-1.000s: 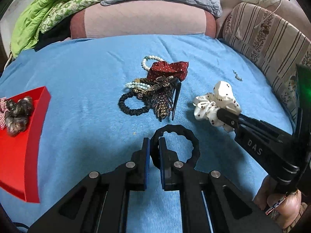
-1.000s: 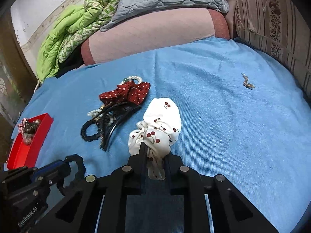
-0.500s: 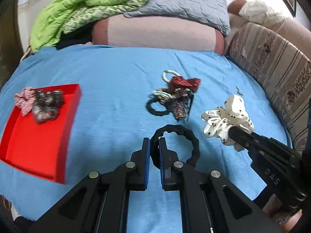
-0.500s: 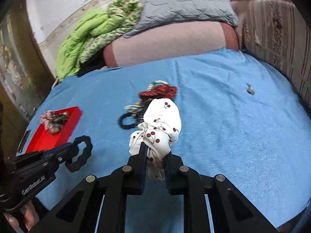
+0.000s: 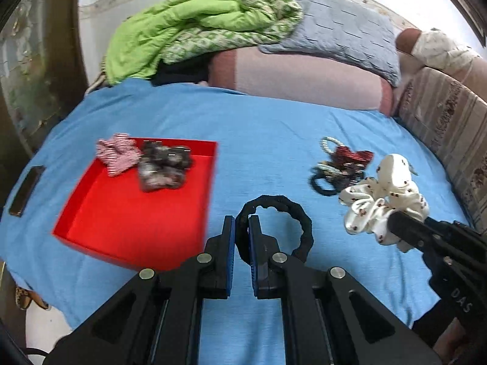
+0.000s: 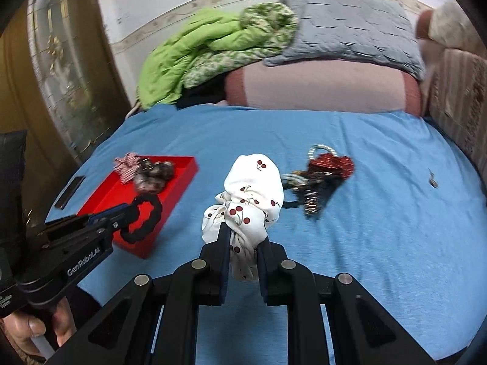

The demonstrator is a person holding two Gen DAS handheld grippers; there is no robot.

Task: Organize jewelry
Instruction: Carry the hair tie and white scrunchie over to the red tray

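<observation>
My left gripper (image 5: 242, 231) is shut on a black twisted hair tie (image 5: 292, 213) and holds it above the blue bedspread, just right of the red tray (image 5: 121, 213). It also shows in the right wrist view (image 6: 146, 216). My right gripper (image 6: 242, 237) is shut on a white cherry-print scrunchie (image 6: 252, 188), held above the bed; the scrunchie also shows in the left wrist view (image 5: 386, 194). The tray (image 6: 179, 182) holds a striped scrunchie (image 5: 117, 153) and a dark scrunchie (image 5: 162, 167). A pile of hair accessories (image 5: 341, 164) lies on the bed.
A dark phone (image 5: 26, 190) lies on the bed left of the tray. A small loose trinket (image 6: 432, 181) lies at the right. Pillows and a green quilt (image 5: 194, 27) are piled at the back. A striped cushion (image 5: 450, 121) borders the right side.
Both grippers have risen and swung left with their scrunchies. The red tray now lies close in front of the left gripper, and the accessory pile is farther off to the right.
</observation>
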